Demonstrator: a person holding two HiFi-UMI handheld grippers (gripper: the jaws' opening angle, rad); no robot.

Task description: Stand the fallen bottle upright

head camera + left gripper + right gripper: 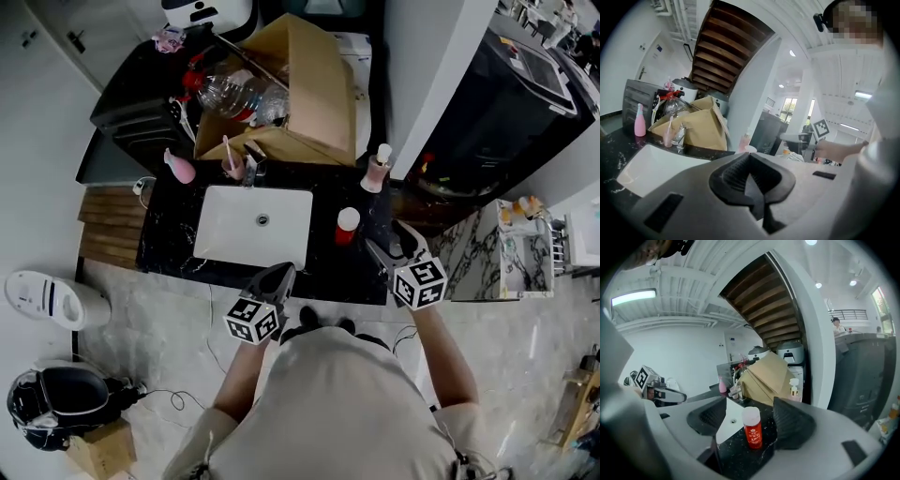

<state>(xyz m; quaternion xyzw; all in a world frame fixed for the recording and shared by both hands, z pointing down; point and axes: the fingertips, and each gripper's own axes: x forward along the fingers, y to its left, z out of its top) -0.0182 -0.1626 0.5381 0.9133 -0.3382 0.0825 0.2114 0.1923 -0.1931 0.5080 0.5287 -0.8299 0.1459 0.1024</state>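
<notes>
A red bottle [347, 226] with a white cap stands upright on the black marble counter [328, 267], to the right of the white sink [225, 246]. In the right gripper view the red bottle [752, 428] is seen upright on the counter, just beyond the wide-apart jaws and not touched by them. My right gripper [382, 241] is open, a little right of and nearer than the bottle. My left gripper [282, 272] hangs at the counter's front edge below the sink, shut and empty. In its own view the left gripper [750, 176] has its jaws pressed together.
A cardboard box [309, 84] holding a clear plastic bottle [234, 94] stands behind the sink. A faucet [251, 171], a pink bottle [180, 168] and a pump bottle [378, 169] line the counter's back. A dark appliance [511, 103] stands to the right.
</notes>
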